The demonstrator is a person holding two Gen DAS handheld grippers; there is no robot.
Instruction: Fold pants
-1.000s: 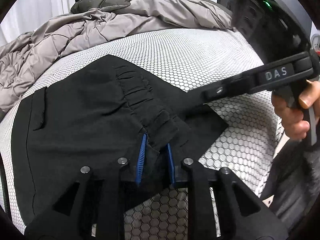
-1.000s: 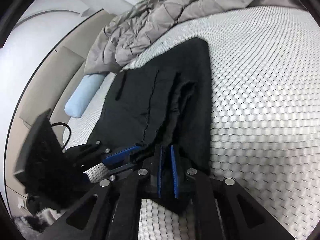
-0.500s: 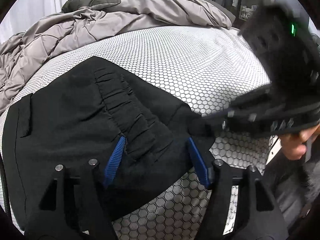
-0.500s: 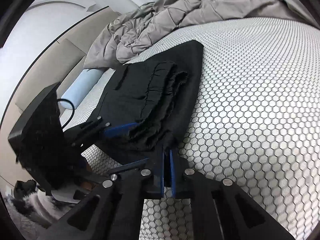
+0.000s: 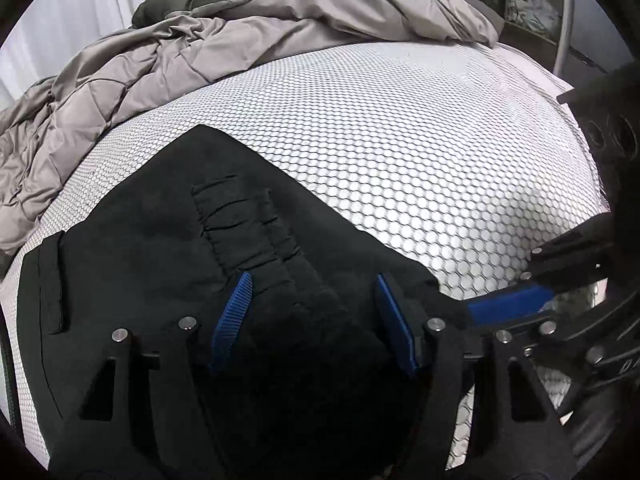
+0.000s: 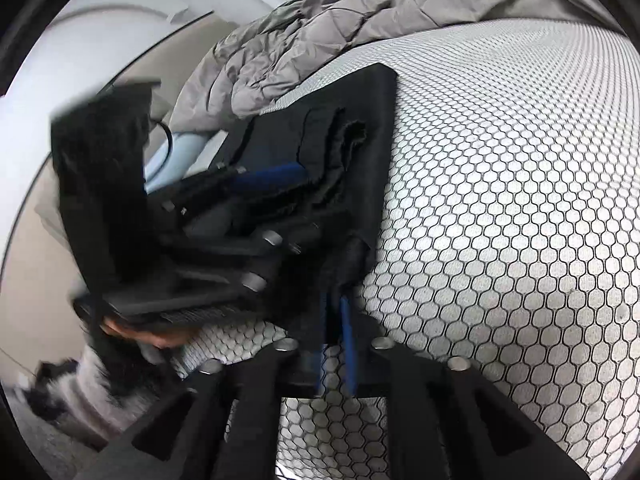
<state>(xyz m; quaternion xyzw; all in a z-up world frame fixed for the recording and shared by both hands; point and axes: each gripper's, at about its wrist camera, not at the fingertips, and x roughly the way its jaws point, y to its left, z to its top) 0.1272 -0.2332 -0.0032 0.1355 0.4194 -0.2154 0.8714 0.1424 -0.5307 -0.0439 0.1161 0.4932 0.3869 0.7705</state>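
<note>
a white mattress cover [image 5: 400, 152] with a honeycomb print spans the bed, a rumpled grey quilt [image 5: 168, 52] bunched along its far side. folded black pants [image 5: 152, 272] lie on the near part, gathered waistband up. the left gripper [image 5: 316, 316] has its blue pads spread wide, straddling the waistband without pinching it. the right gripper [image 6: 336, 336] has its jaws nearly together, having just reopened slightly; black cloth sits at their tips, but a grip is unclear.
</note>
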